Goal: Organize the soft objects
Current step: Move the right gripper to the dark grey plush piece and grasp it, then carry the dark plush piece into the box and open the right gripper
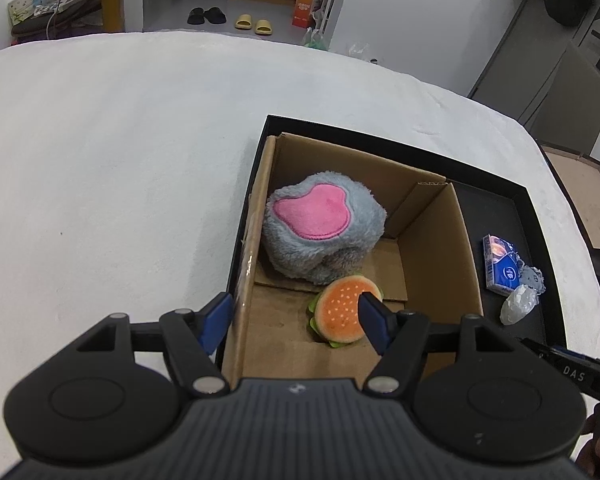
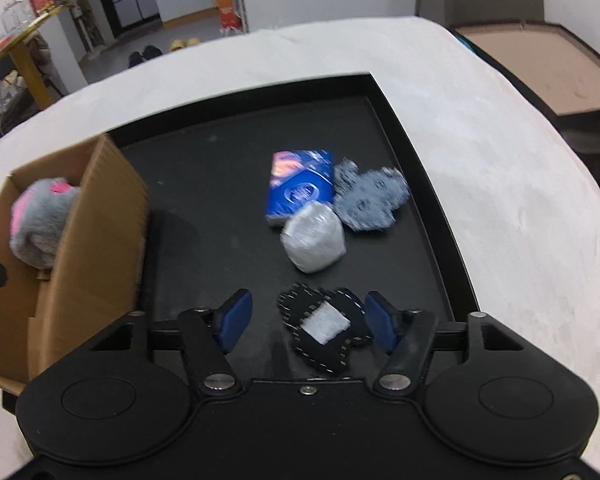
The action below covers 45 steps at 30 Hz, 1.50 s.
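A cardboard box (image 1: 440,240) stands in the left part of a black tray (image 1: 496,204). In it lie a grey plush with a pink patch (image 1: 320,228) and a small plush burger (image 1: 344,312). My left gripper (image 1: 296,316) is open above the box's near left wall, over the burger, holding nothing. In the right wrist view, my right gripper (image 2: 308,320) is open, low over the tray (image 2: 440,216). A black stitched fabric piece with a white patch (image 2: 324,328) lies between its fingers. The box (image 2: 96,224) and grey plush (image 2: 40,220) are at the left.
On the tray lie a blue packet (image 2: 300,188), a wrapped grey bundle (image 2: 314,240) and a grey patterned cloth (image 2: 370,194). The tray sits on a white cloth-covered table (image 1: 120,168). A brown board (image 2: 540,68) lies beyond the table's right edge.
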### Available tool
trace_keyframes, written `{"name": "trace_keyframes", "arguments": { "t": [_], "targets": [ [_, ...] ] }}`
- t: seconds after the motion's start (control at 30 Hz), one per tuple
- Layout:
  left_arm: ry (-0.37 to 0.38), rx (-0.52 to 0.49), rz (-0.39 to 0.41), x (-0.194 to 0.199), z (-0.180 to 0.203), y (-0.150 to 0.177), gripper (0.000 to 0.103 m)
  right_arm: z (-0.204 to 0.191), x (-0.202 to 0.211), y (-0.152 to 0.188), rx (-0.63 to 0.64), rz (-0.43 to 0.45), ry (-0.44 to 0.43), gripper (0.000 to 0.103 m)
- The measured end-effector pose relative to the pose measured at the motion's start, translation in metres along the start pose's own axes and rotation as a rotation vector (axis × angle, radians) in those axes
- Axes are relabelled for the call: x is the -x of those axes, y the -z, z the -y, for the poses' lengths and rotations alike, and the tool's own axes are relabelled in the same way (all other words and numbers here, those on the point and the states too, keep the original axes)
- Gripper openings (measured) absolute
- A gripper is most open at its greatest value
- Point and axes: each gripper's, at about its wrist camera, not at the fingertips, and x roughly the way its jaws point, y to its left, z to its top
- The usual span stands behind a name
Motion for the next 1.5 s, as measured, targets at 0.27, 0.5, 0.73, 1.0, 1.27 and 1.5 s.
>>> {"name": "trace_keyframes", "arguments": {
  "t": [0.27, 0.5, 0.73, 1.0, 1.27, 1.5],
  "targets": [
    [-0.009, -0.007, -0.005, -0.004, 0.002, -0.001, 0.068, 0.021, -0.020, 0.008, -0.051, -0.040, 0.021, 0.048],
    [-0.011, -0.004, -0.012, -0.006, 0.002, 0.000, 0.068, 0.025, -0.030, 0.011, -0.058, -0.037, 0.009, 0.047],
    [-0.008, -0.007, -0.011, -0.006, 0.002, 0.001, 0.068, 0.019, -0.028, 0.011, -0.058, -0.036, 0.003, 0.034],
    [-0.001, -0.001, -0.008, -0.004, 0.000, 0.001, 0.068, 0.009, -0.009, 0.005, -0.034, 0.000, -0.001, 0.031],
    [0.009, 0.007, -0.005, -0.002, -0.004, 0.002, 0.068, -0.005, 0.012, -0.011, -0.024, 0.062, -0.026, 0.031],
    [0.021, 0.018, 0.004, 0.002, -0.011, 0.003, 0.068, -0.026, 0.027, -0.024, 0.004, 0.107, -0.059, 0.031]
  ]
}}
